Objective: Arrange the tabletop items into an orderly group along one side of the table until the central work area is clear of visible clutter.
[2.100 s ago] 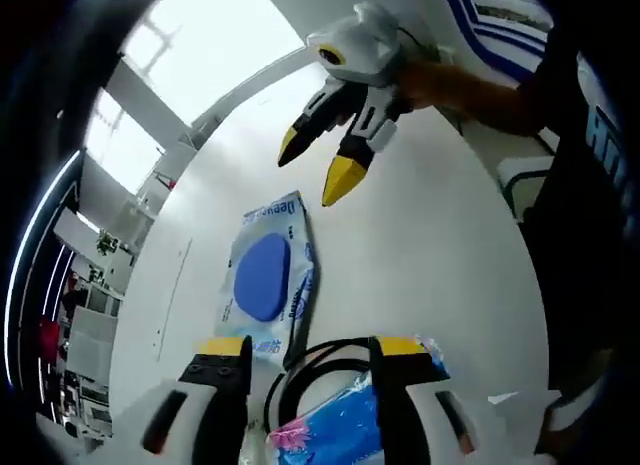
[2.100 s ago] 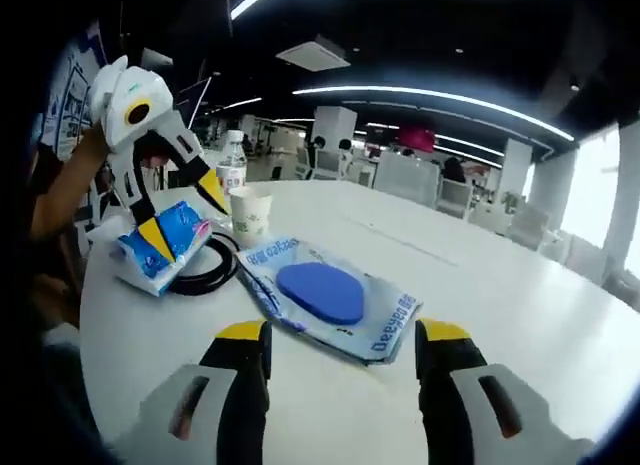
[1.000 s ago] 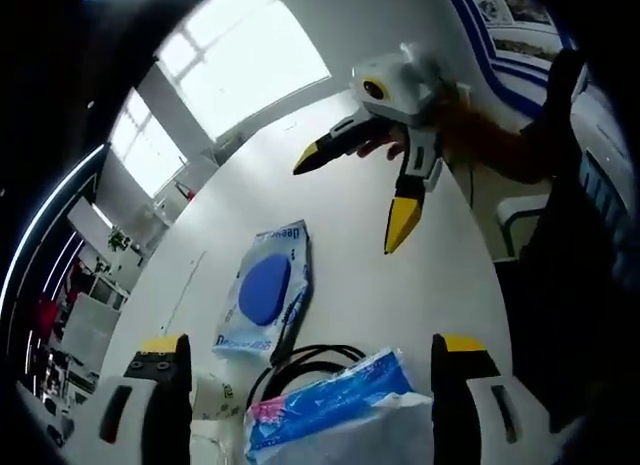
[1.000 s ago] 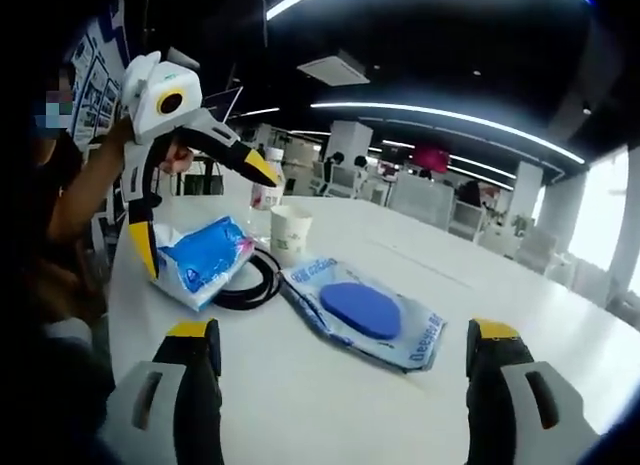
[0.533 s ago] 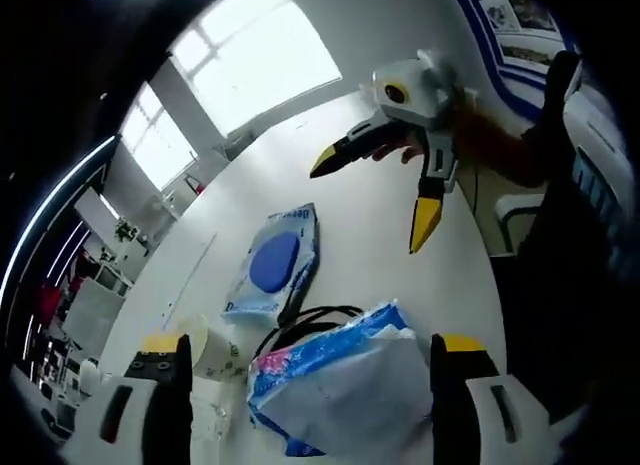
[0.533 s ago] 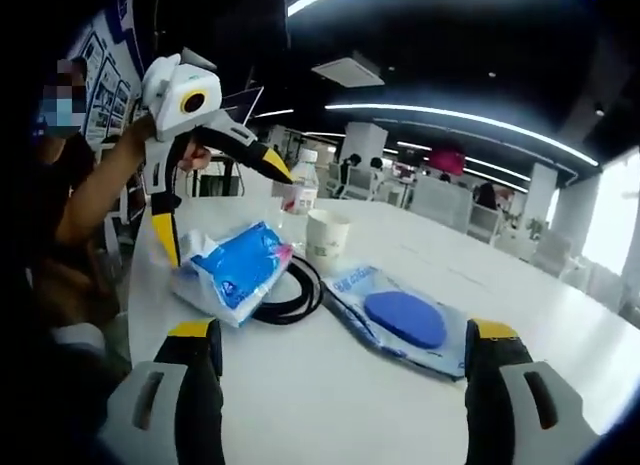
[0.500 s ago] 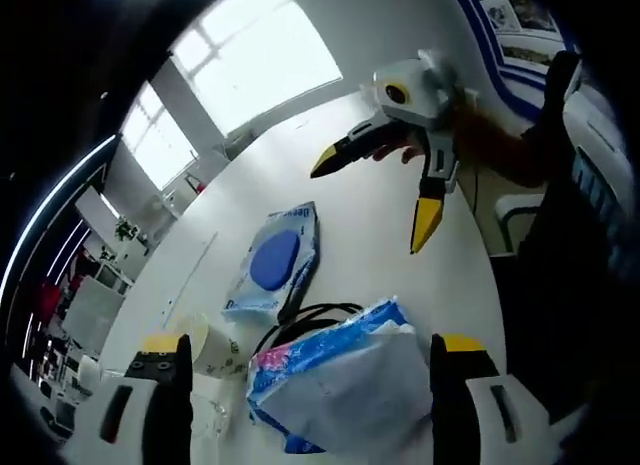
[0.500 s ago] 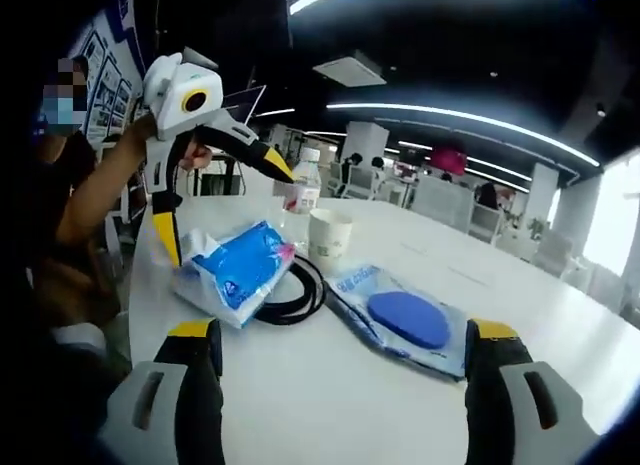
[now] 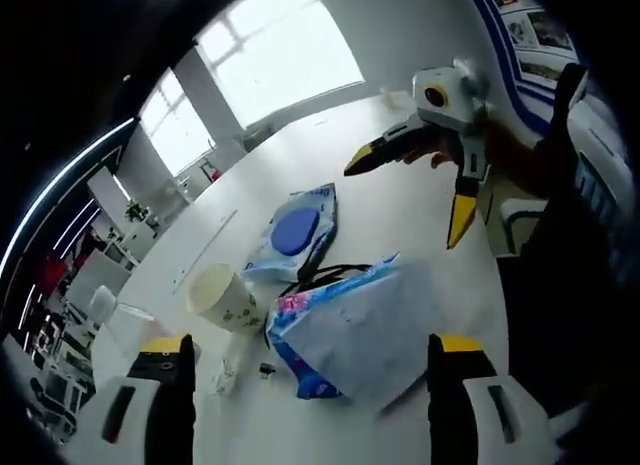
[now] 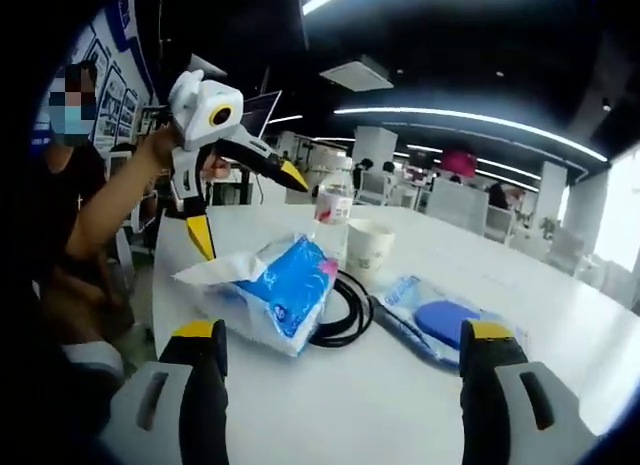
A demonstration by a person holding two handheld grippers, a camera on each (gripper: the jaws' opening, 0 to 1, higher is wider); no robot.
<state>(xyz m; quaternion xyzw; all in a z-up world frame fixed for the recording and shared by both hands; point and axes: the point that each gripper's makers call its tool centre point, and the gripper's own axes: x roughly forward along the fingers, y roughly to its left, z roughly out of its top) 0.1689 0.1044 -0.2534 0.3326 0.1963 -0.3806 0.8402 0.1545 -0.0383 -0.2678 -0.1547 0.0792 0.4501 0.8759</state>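
Note:
A blue and white tissue pack (image 9: pixel 350 330) lies on the white table (image 9: pixel 400 215), just beyond my left gripper (image 9: pixel 310 350), whose jaws stand wide open around nothing. A black cable (image 9: pixel 325 277), a paper cup (image 9: pixel 225 297) and a wipes pack with a blue lid (image 9: pixel 295 230) lie behind it. My right gripper (image 9: pixel 410 192) hovers open above the table's far side. In the right gripper view the tissue pack (image 10: pixel 280 285), cable (image 10: pixel 345 320), cup (image 10: pixel 372 250) and wipes pack (image 10: pixel 445 320) sit beyond my open right gripper (image 10: pixel 345 335). The left gripper (image 10: pixel 248 205) hangs open above the pack.
A clear water bottle (image 10: pixel 335 210) stands behind the tissue pack. A person (image 10: pixel 80 215) sits at the table's left edge holding the left gripper. Bare table (image 10: pixel 330 415) stretches in front of the right gripper. Office desks and chairs fill the background.
The left jaws opened wide and let go of the tissue pack, which now lies flat on the table. Both grippers drew back, so the cup and bottle came into view.

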